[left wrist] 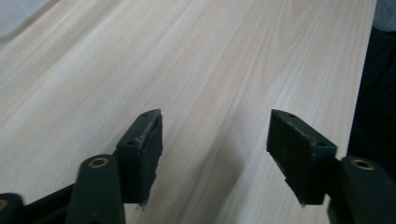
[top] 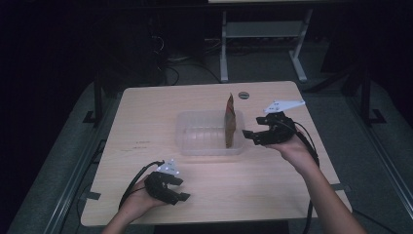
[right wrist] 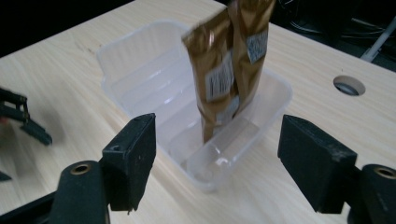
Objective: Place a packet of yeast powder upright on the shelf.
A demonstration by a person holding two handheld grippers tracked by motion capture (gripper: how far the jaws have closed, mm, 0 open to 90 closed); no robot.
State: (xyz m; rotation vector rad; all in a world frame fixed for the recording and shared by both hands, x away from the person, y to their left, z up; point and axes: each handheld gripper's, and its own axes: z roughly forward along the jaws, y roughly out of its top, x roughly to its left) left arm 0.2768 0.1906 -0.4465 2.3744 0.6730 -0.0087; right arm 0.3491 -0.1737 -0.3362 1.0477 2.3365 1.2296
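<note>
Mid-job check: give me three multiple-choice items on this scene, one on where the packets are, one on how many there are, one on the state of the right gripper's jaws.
1. Where do the gold packets stand?
A. Flat on the table beside the bin
B. Upright in the clear plastic bin, at one end
C. Between the left gripper's jaws

2. How many gold packets are in the bin?
A. Two
B. Four
C. None

3. How do the jaws of the right gripper stand?
A. Shut on a packet
B. Shut on the bin's rim
C. Open, with nothing gripped

Answers: 1 B, the packets stand on end inside the bin. 2 A, the right gripper view shows two side by side. 3 C, both pads stand wide apart, clear of bin and packets.
</note>
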